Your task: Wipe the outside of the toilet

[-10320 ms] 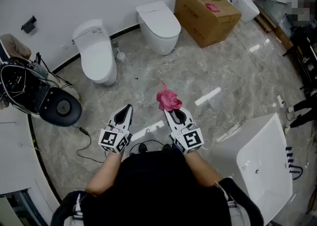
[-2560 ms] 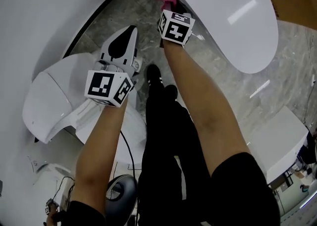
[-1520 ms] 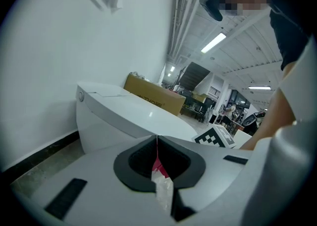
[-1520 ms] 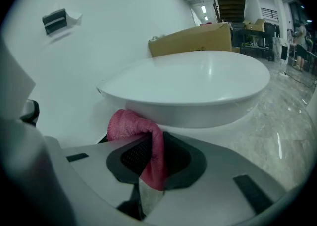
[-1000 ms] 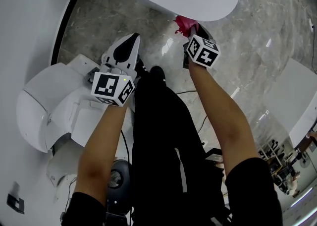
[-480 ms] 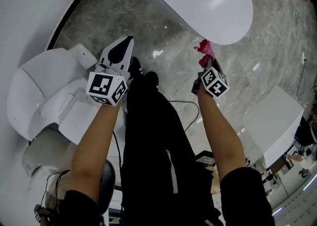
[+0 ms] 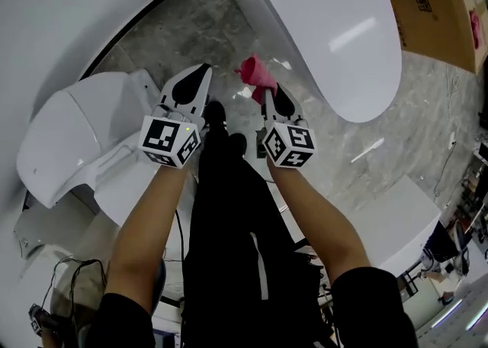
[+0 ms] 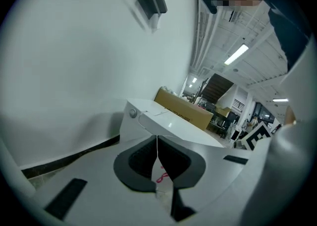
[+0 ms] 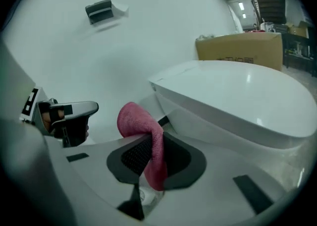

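Head view: the right gripper [image 7: 268, 97] is pinching the crumpled pink cloth [image 7: 257, 73], which bunches up past its tip. The glossy white oval-lidded toilet [image 7: 335, 26] sits just ahead and to the right of it, and as far as I can tell the cloth isn't touching it. The left gripper [image 7: 197, 78] is close on its left.

Left gripper view: the jaws are pressed together with nothing in them, and the toilet [image 8: 166, 125] is straight ahead.

Right gripper view: only a fold of the cloth [image 9: 141, 123] is caught between the jaws, and the rest flops over the left one. The toilet's side [image 9: 237, 103] is ahead-right.

What could go wrong, I'd say: dragging that loose wad along the porcelain could tug it out of the pinch, and then bare jaw tips would scrape the glaze. The two grippers are also close enough to knock together.

Compared with half a second ago, the right gripper was out by the lid's front tip. Now it's pulled in beside the left one, nearer the toilet's tank end.
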Demonstrator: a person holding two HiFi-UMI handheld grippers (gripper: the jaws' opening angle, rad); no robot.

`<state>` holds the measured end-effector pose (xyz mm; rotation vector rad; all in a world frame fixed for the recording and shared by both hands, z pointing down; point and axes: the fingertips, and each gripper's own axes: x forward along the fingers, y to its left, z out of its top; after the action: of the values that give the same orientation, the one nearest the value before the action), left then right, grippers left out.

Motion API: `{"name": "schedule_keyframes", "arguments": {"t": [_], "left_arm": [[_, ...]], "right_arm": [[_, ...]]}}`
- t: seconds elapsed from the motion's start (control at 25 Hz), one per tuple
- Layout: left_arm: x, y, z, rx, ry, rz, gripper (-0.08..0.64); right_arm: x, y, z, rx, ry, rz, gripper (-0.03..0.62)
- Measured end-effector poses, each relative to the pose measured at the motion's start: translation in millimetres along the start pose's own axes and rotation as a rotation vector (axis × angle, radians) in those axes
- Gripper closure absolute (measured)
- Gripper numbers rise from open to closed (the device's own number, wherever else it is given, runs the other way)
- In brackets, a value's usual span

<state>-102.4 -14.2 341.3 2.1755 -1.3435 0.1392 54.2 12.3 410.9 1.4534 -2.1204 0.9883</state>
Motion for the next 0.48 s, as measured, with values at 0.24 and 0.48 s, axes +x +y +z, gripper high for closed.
{"name": "schedule_keyframes", "arguments": {"t": [0.24, 0.48], "left_arm": [[14.3, 44.6, 28.9, 0.001, -0.042, 0.019, 0.541], [43.9, 81.7, 34.7, -0.006, -0.043, 0.033, 0.541]], "right_arm": [[102.0, 46.7, 53.5, -0.057, -0.045, 0.068, 0.512], [202.1, 41.7, 84.7, -0.075, -0.048, -0.001, 0.512]]}}
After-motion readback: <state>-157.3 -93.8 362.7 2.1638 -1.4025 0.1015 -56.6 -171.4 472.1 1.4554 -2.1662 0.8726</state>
